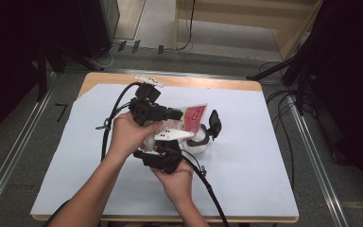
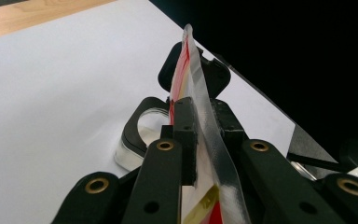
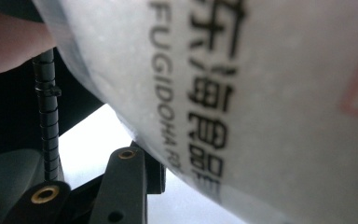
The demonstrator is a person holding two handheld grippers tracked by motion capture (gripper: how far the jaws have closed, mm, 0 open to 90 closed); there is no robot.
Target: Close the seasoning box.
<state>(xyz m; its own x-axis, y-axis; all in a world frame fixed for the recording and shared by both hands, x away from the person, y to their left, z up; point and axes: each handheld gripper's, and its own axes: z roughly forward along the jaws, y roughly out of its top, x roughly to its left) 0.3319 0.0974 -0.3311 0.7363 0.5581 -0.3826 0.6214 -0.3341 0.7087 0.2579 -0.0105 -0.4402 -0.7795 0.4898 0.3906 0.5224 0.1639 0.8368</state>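
High view: we see a flat clear plastic pouch with red and white print (image 1: 192, 116) held above the middle of the white sheet covering the wooden table (image 1: 246, 161), its long axis running roughly from the hands toward the table's far right. The left gripper (image 1: 172, 114) lies level, jaws pointing right onto the pouch's near edge; the left hand (image 1: 130, 135) wraps its body from below. The right gripper (image 1: 163, 153) sits just under it, in a right hand (image 1: 177, 177) with the palm up, forearms coming in from the bottom edge. A black and clear tape-dispenser-like object (image 1: 207, 135) rests on the sheet just right of the pouch. Left gripper view: the pouch (image 2: 200, 121) stands edge-on and upright between the black jaws, which are pinched narrow on it; the black object (image 2: 142, 128) lies beyond on the sheet (image 2: 51, 102). Right gripper view: the pouch's white printed face (image 3: 261, 102) slants very close across the lens, black lettering running down it; one jaw shows beneath, and we cannot tell whether this pair grips the pouch. A ribbed black cable (image 3: 46, 126) hangs at left.
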